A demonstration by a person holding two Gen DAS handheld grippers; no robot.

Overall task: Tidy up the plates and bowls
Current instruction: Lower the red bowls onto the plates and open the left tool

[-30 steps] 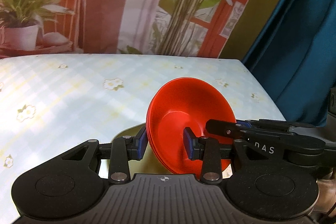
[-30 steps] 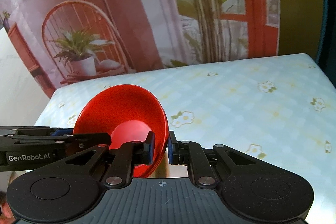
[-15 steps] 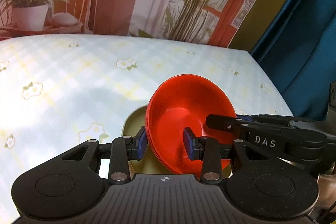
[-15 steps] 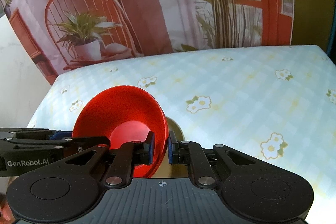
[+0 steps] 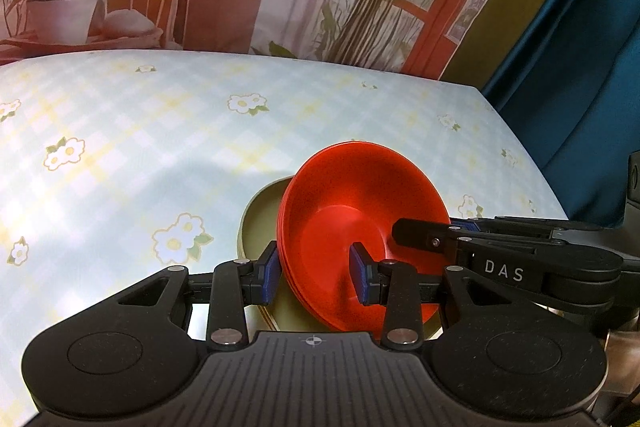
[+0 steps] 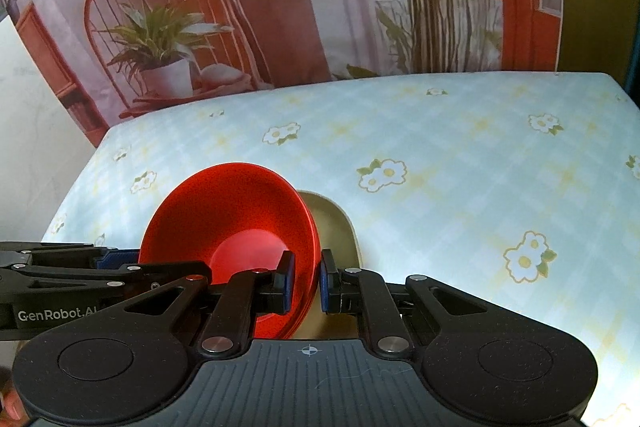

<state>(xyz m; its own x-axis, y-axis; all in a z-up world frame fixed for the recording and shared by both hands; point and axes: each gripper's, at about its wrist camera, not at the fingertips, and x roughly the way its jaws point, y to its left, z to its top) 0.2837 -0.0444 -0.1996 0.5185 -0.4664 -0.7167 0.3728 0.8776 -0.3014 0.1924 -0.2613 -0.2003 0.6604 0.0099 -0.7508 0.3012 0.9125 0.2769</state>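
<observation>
Your red, glossy, shallow plastic bowls (image 5: 360, 211) sit nested as a small stack, tilted on edge between the two tools and directly over a flat olive-green plate (image 5: 260, 227) that lies on the worktop (image 5: 160, 147). In the right wrist view the same red stack (image 6: 236, 211) covers the left part of the plate (image 6: 336, 227); whether its lower edge touches the plate cannot be told.

Your left gripper (image 5: 316, 277) has its blue-padded fingers (image 5: 269, 277) clamped on the stack's rim on the left side, one pad outside the wall and the other inside. Your right gripper (image 6: 307, 285) pinches the rim on the opposite side, its fingers (image 6: 286, 281) nearly together with only the thin walls between them. Each tool reaches into the other's view from the side.

The worktop carries a pale blue checked cloth printed with white daisies. Behind it hangs a printed backdrop (image 6: 280, 7) of a potted plant on a chair, and a teal curtain (image 5: 580, 67) stands at the right.
</observation>
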